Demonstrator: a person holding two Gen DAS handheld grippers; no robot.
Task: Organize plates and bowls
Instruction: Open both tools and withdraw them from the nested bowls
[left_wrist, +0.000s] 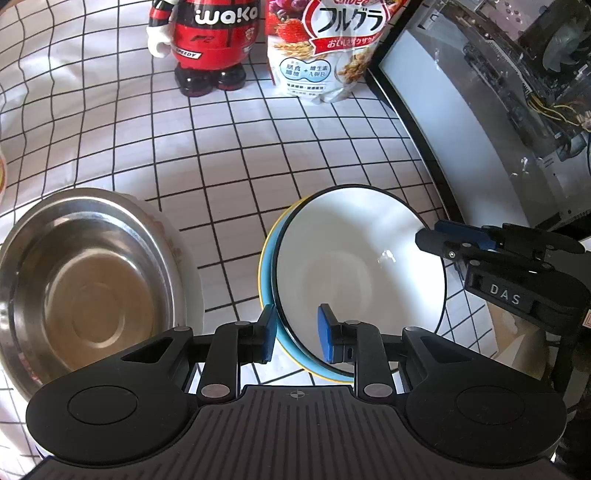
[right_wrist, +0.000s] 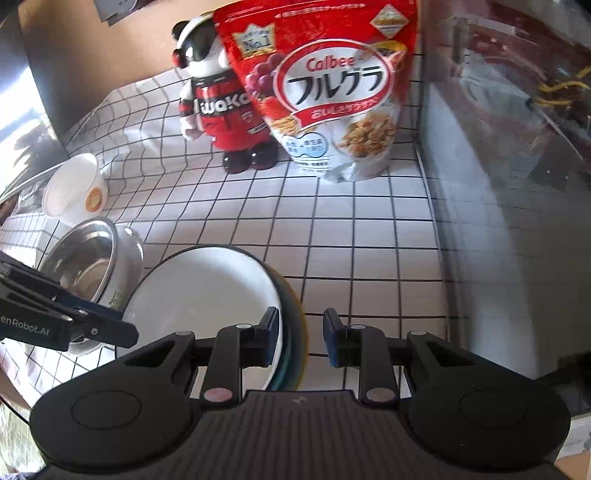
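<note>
Hidden or unclear: the blue bowl (left_wrist: 275, 343) shows only as a teal-and-yellow crescent under the white bowl (left_wrist: 354, 266); the small white cup (right_wrist: 74, 188) lies far left, its orange marking too small to read; the panel right of the cloth is hazy with reflections.
White bowl: glossy, round, thin dark rim, nested inside the blue bowl on the grid cloth (left_wrist: 229, 147).
Steel bowl (left_wrist: 85, 280): brushed metal, shallow, seated in a white container just left of the stack.
Left gripper (left_wrist: 297, 334): narrow gap, blue pads straddling the near-left rim of the stack; whether they press it cannot be told.
Right gripper (right_wrist: 301, 338): narrow gap astride the stack's right rim, one pad inside the white bowl, the other outside; contact unclear.
Background: red-and-black figurine bottle (left_wrist: 210, 40) and cereal bag (right_wrist: 332, 96), upright, side by side.
Cloth: white, black grid, creased at far left.
</note>
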